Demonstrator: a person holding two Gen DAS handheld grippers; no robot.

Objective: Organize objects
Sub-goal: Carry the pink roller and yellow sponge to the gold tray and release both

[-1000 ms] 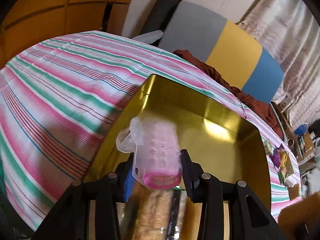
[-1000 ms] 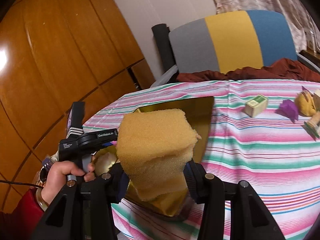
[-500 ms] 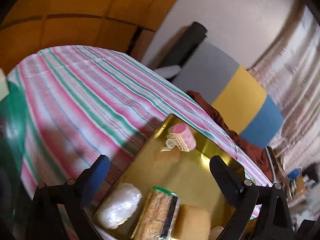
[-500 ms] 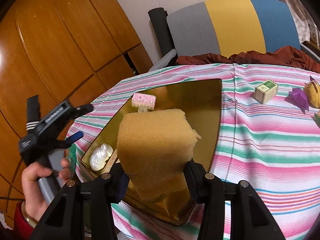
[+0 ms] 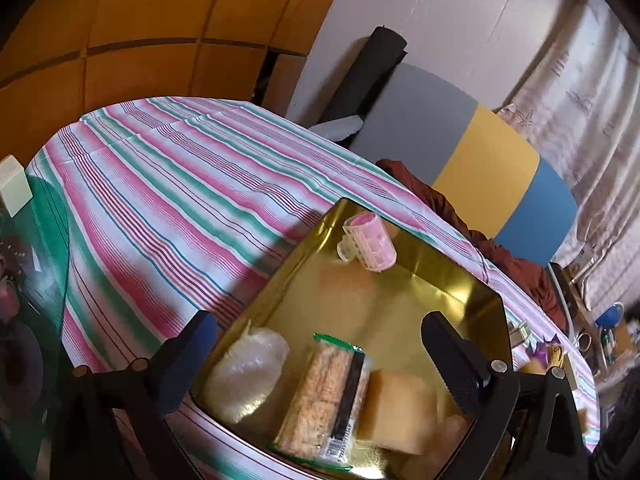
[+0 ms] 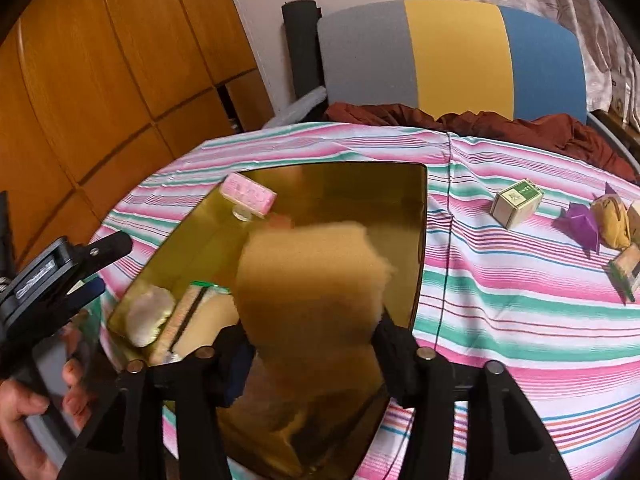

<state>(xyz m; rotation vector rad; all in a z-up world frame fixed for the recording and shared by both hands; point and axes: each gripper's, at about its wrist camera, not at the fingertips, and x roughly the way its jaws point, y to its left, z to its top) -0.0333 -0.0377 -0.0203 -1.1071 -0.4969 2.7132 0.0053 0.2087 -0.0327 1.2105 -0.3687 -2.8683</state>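
Note:
A shiny gold tray (image 5: 472,292) (image 6: 404,184) lies on the striped tablecloth. In it lie a pink hair roller (image 5: 370,242) (image 6: 250,196) at the far corner, a white plastic-wrapped lump (image 5: 248,368) (image 6: 150,314), a cracker pack (image 5: 324,392) (image 6: 184,316) and a yellow sponge (image 5: 400,404). My left gripper (image 5: 320,340) is open and empty above the tray's near end; it also shows in the right wrist view (image 6: 96,268). My right gripper (image 6: 312,348) is shut on a big yellow sponge (image 6: 312,288), held over the tray.
On the cloth to the right lie a small green-and-white box (image 6: 516,202), a purple paper shape (image 6: 580,220), a yellow item (image 6: 612,220) and another small pack (image 6: 628,268). A grey, yellow and blue chair back (image 6: 452,56) with brown cloth stands behind the table.
My left gripper has let go of the pink hair roller, which now lies in the tray's far corner, and has opened and drawn back. My right gripper has brought its sponge over the tray.

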